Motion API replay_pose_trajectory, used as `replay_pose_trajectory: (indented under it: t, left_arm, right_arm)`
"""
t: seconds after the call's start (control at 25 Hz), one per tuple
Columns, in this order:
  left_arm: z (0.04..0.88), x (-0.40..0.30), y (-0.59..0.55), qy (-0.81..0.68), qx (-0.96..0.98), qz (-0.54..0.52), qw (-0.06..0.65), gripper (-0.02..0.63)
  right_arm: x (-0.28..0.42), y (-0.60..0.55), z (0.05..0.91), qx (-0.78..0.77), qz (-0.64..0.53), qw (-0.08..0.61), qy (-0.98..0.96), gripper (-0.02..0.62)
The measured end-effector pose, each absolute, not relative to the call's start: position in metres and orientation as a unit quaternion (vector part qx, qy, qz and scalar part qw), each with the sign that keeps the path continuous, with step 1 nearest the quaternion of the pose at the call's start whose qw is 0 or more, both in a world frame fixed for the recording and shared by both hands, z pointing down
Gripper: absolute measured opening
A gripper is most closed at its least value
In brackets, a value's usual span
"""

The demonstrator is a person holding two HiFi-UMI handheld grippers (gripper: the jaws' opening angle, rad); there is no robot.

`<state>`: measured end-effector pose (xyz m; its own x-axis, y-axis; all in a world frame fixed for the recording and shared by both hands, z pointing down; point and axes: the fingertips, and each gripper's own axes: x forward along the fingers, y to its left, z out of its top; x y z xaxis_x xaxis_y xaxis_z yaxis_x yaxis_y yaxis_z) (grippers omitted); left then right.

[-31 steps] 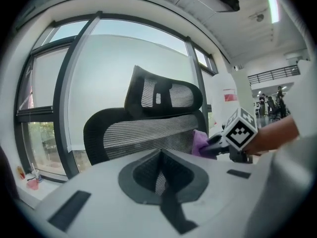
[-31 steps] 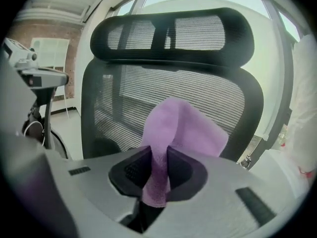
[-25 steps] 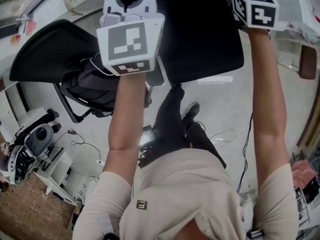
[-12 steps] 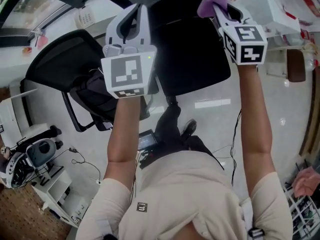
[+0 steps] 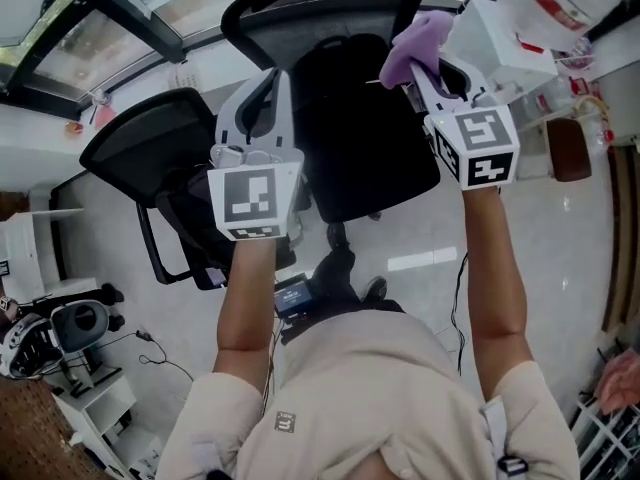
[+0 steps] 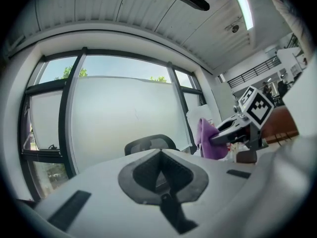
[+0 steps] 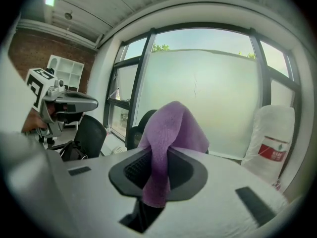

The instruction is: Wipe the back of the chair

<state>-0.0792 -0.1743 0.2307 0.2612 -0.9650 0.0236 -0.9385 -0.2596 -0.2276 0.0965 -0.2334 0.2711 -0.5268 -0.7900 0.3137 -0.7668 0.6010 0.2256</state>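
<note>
The black office chair [image 5: 360, 138] stands in front of me, its grey mesh back [image 5: 320, 8] at the far side by the window. My right gripper [image 5: 420, 68] is shut on a purple cloth [image 5: 415, 40] and hovers over the seat's right side, short of the back. In the right gripper view the cloth [image 7: 166, 148] drapes over the closed jaws of the right gripper [image 7: 158, 155], with the chair back [image 7: 141, 125] behind it. My left gripper [image 5: 265, 93] is shut and holds nothing, left of the seat. The left gripper view shows the chair back [image 6: 148, 144] beyond the left gripper [image 6: 161, 155], with the cloth [image 6: 208, 140] to the right.
A second black chair [image 5: 140, 138] with a dark bag on it stands close on the left. A white bag with a red label [image 5: 550, 8] and a white box [image 5: 495, 38] sit at the right, near a brown seat [image 5: 565, 148]. A large window runs behind.
The head view has tilted up, so the chair's mesh back has come into sight. Both grippers sit lower in the frame, and the purple cloth now shows fully.
</note>
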Motion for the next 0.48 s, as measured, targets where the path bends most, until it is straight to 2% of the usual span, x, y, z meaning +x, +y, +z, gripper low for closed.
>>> replay_pose_trajectory:
  t: [0.48]
  left_arm:
    - [0.152,-0.051,-0.066,0.582,-0.801,-0.056,0.132,0.008]
  right_arm:
    - [0.128,-0.106,0.168,0.44,-0.067,0.141,-0.884,0.051]
